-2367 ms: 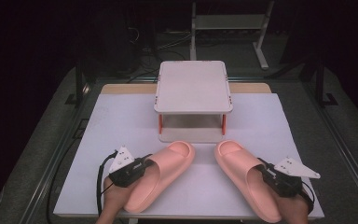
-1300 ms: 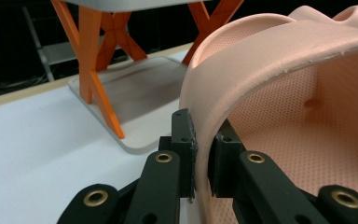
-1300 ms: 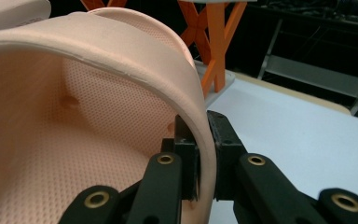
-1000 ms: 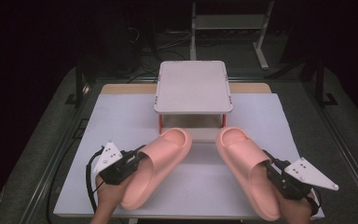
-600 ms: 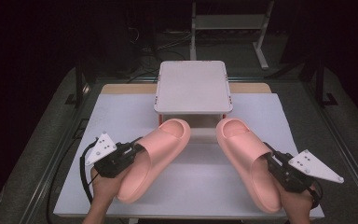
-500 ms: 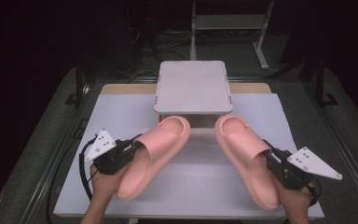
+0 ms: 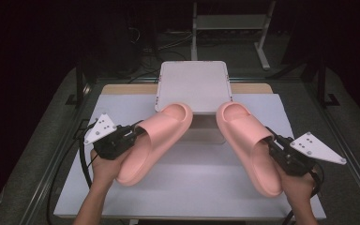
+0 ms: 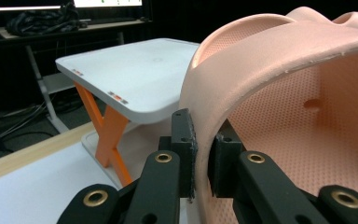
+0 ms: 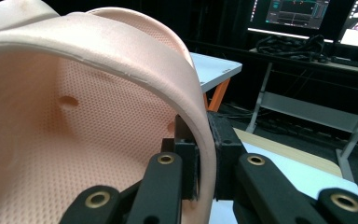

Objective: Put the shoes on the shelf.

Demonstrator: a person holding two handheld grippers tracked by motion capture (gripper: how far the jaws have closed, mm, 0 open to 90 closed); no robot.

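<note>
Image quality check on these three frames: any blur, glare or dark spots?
High view: white mat evenly lit, surroundings nearly black, slightly soft. Left gripper view: slipper strap sharp, small white stand bright without blown glare. Right gripper view: monitors behind are soft, the room dim.

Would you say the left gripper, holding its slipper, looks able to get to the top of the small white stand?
Probably yes: the left gripper grips the left slipper, whose toe nearly meets the white stand; its top is bare.
</note>
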